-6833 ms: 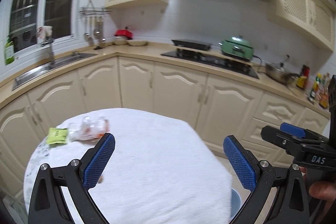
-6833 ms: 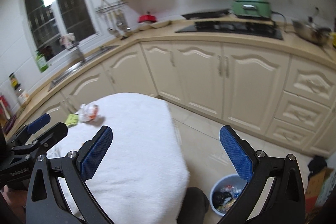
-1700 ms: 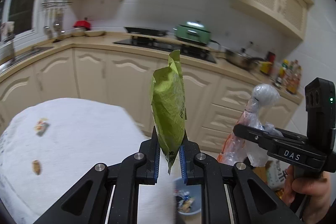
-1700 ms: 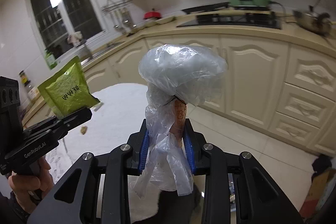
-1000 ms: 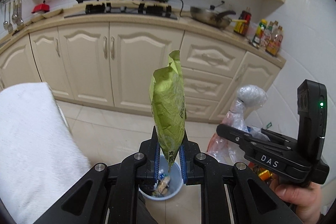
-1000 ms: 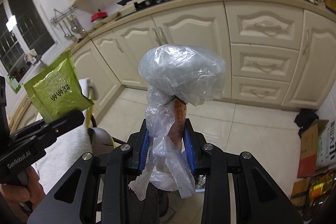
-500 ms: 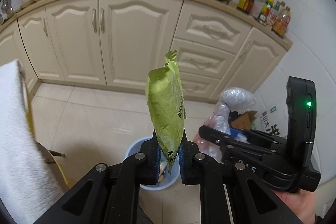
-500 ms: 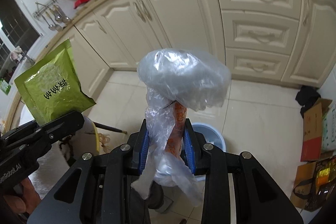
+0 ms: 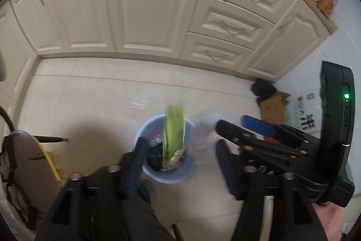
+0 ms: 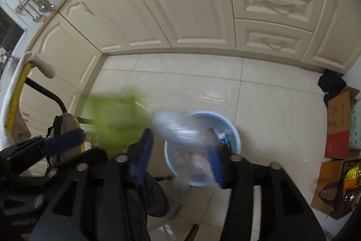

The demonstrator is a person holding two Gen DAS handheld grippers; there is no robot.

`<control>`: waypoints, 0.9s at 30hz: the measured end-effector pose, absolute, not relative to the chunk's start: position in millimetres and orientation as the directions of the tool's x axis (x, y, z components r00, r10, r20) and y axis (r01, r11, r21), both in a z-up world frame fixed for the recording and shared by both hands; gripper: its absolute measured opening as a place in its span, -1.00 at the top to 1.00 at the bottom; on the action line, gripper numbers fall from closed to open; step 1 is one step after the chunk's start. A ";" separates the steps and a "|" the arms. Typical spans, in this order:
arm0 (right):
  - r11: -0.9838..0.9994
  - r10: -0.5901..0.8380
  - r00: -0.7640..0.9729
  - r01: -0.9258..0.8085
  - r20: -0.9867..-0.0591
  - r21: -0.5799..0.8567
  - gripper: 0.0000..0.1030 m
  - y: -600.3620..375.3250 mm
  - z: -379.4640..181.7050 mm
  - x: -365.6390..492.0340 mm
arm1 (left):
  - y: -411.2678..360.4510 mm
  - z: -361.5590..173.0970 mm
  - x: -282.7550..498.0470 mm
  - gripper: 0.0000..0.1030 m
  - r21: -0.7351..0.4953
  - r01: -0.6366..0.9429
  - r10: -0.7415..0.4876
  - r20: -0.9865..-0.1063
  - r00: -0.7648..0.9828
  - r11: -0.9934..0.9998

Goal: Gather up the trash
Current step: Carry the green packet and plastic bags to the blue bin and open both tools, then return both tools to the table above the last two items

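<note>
Over floor bin, green packet drops free of left gripper.

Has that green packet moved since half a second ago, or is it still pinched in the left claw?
Yes. The green packet has left the opening left gripper and, blurred, is dropping toward the blue bin on the floor.
</note>
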State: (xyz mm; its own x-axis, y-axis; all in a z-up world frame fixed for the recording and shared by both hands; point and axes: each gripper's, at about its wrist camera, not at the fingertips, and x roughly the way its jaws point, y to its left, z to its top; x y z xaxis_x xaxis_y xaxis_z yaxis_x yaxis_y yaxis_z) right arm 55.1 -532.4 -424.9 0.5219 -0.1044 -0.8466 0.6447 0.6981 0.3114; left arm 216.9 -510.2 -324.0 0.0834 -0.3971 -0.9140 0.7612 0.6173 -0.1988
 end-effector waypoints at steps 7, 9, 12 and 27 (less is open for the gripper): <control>0.634 -0.124 0.555 0.682 -0.823 0.365 -0.98 -540.2 -417.1 36.8 | -517.6 -304.1 224.1 -0.86 -0.160 0.759 -0.424 -0.890 0.165 0.631; 0.629 -0.122 0.570 0.678 -0.812 0.381 -1.00 -536.8 -410.0 35.9 | -519.3 -295.2 220.2 -0.92 -0.150 0.764 -0.442 -0.877 0.191 0.627; 0.632 -0.140 0.584 0.674 -0.799 0.382 -1.00 -528.9 -394.9 35.6 | -514.9 -280.8 205.3 -0.97 -0.133 0.769 -0.469 -0.852 0.234 0.625; 0.761 -0.185 0.767 0.507 -0.615 0.405 -1.00 -457.1 -272.2 58.2 | -356.4 -189.3 143.1 -0.99 -0.102 0.692 -0.574 -0.652 0.496 0.715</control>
